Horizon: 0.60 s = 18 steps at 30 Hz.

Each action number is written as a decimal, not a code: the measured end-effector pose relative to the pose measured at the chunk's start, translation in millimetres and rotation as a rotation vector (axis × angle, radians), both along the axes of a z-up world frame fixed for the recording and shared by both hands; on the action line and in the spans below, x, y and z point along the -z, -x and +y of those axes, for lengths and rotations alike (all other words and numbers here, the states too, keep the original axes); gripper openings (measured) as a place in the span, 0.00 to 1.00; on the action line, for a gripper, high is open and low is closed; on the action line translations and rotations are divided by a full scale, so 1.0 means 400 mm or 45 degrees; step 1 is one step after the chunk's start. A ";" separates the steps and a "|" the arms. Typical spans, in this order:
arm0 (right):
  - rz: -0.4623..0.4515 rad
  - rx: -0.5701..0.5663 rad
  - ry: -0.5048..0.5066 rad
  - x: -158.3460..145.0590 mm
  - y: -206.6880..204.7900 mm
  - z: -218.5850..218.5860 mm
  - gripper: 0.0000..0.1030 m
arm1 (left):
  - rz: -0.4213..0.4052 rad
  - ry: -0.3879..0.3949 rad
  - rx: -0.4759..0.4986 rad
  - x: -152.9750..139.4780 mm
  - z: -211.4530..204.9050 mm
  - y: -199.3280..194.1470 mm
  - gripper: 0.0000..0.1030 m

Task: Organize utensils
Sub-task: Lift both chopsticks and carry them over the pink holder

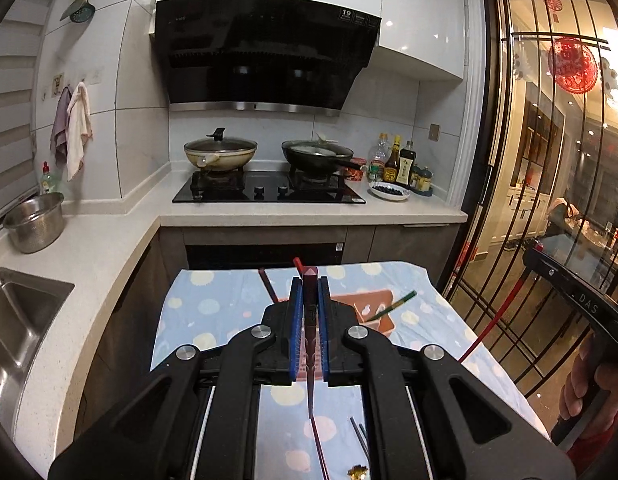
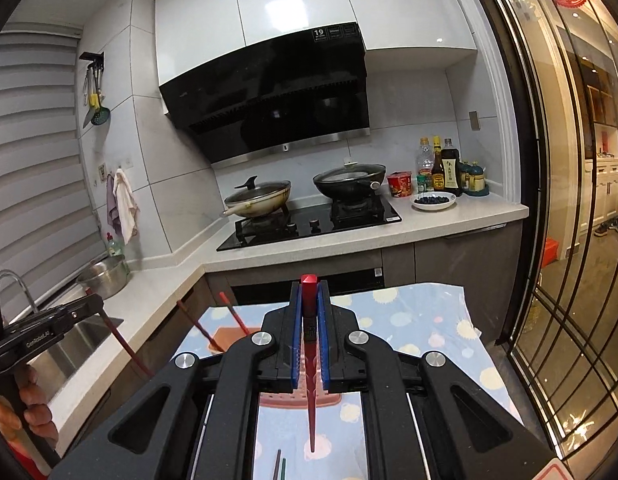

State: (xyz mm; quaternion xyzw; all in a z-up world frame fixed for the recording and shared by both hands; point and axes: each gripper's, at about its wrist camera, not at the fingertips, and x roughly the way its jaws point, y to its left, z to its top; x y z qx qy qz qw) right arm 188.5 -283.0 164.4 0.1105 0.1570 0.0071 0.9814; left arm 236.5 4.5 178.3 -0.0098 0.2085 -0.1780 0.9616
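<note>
My left gripper (image 1: 309,284) is shut on a dark red chopstick (image 1: 310,360) that runs back between the blue pads and points down toward me. My right gripper (image 2: 309,290) is shut on a bright red chopstick (image 2: 310,400) the same way. Both are held above a small table with a blue dotted cloth (image 1: 213,312). A pink holder (image 1: 369,304) on the cloth has a green chopstick (image 1: 393,306) and red ones (image 2: 237,318) leaning in it. Loose chopsticks (image 1: 359,440) lie on the cloth near me. The right gripper shows at the right of the left wrist view (image 1: 589,312).
Behind the table is an L-shaped counter with a gas hob (image 1: 269,192), two lidded pans (image 1: 220,153), sauce bottles (image 1: 397,160) and a dish of dark berries (image 1: 390,191). A steel pot (image 1: 35,222) and sink (image 1: 17,320) are at left. A glass door (image 1: 549,160) is at right.
</note>
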 end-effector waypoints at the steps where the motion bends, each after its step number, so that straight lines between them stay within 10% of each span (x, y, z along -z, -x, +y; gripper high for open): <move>1: -0.007 0.009 -0.003 -0.009 -0.015 -0.006 0.06 | -0.015 0.001 -0.002 -0.017 -0.006 -0.014 0.07; 18: -0.044 0.052 0.050 -0.080 -0.303 0.013 0.06 | -0.067 -0.042 -0.035 -0.103 -0.091 -0.259 0.07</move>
